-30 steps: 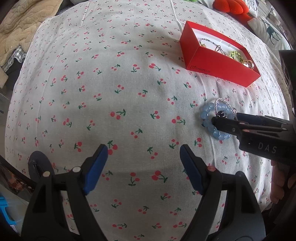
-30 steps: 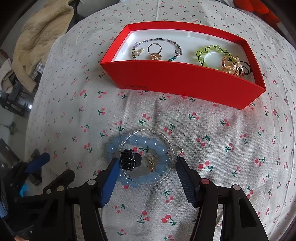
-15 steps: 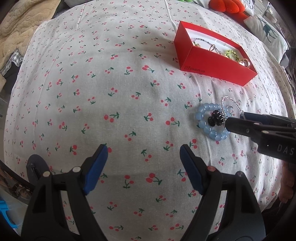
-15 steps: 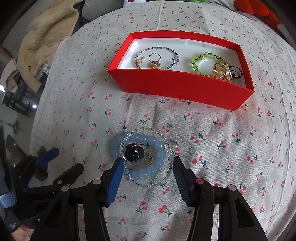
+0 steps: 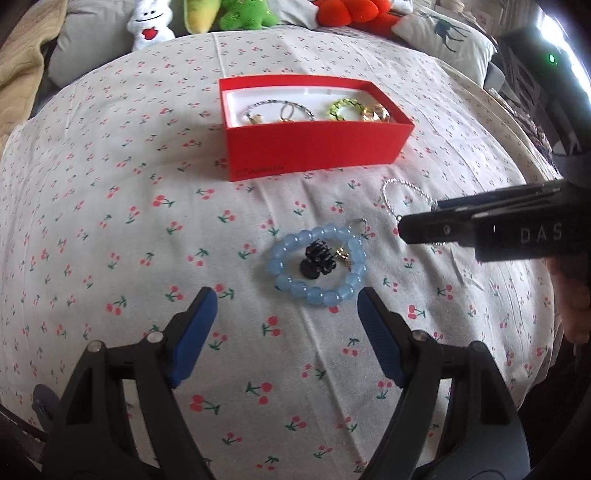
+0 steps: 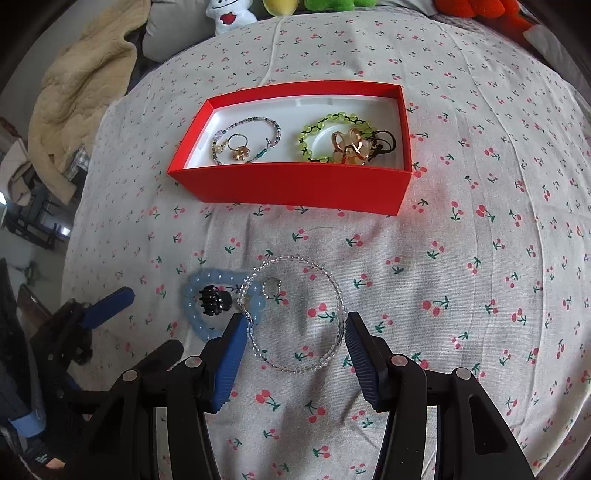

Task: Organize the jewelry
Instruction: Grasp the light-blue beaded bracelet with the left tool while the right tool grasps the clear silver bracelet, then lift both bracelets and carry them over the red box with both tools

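Note:
A red box point(image 5: 314, 147) point(image 6: 295, 184) on the cherry-print cloth holds a thin beaded bracelet point(image 6: 273, 125), a ring point(image 6: 238, 146), a green bead bracelet point(image 6: 325, 122) and gold pieces point(image 6: 351, 147). On the cloth lie a blue bead bracelet point(image 5: 317, 291) point(image 6: 194, 306) with a black hair claw point(image 5: 317, 260) point(image 6: 214, 302) inside it, and a clear bead bracelet point(image 5: 391, 192) point(image 6: 334, 291). My left gripper point(image 5: 286, 306) is open just before the blue bracelet. My right gripper point(image 6: 293, 330) is open around the clear bracelet's near part; it shows in the left wrist view point(image 5: 424, 225).
Plush toys point(image 5: 236, 14) and a pillow point(image 5: 443, 33) line the far edge of the bed. A beige blanket point(image 6: 81, 92) lies at the far left. A small ring point(image 6: 271, 286) lies inside the clear bracelet.
The clear bracelet has been pulled right, off the blue bracelet, and my right gripper moved with it. My left gripper swung toward the blue bracelet and box.

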Demonstrator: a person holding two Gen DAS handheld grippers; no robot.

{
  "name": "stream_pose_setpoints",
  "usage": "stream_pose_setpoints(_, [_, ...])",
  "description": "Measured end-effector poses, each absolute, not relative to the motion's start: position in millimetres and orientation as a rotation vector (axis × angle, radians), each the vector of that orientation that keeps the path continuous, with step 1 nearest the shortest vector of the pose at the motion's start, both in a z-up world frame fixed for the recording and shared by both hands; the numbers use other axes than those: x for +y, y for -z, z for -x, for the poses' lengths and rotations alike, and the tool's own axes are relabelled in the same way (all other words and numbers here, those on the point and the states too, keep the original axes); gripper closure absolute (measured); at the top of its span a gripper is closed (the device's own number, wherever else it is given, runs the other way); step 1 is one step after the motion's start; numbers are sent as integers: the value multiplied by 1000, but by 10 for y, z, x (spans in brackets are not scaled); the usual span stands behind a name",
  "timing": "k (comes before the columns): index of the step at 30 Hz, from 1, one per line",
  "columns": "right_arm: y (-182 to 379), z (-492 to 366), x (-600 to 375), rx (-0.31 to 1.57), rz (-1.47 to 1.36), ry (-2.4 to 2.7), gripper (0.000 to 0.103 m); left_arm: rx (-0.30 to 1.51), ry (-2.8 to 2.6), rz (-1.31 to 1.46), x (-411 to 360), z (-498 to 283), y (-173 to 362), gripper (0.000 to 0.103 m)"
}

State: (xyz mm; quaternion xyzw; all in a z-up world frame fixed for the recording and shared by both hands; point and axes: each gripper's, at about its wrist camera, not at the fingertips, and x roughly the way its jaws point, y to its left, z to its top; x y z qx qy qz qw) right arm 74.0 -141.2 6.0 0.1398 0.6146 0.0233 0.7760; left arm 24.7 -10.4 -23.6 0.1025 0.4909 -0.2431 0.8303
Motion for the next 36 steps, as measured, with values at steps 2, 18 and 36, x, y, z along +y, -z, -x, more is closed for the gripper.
stream_pose_setpoints(2, [-65,-717,-1460,1330,-305,-46,48,1066,515,-215,-132,-282,313,24])
stream_pose_setpoints(18, [-77,-741,-1616,1331,-298,-47,48,1137,460,-109,-84,-448,418,71])
stream_pose_setpoints(36, [-99,-743,-1522,1323,-283,-44,48,1147,364,28,-8,-576,338,90])
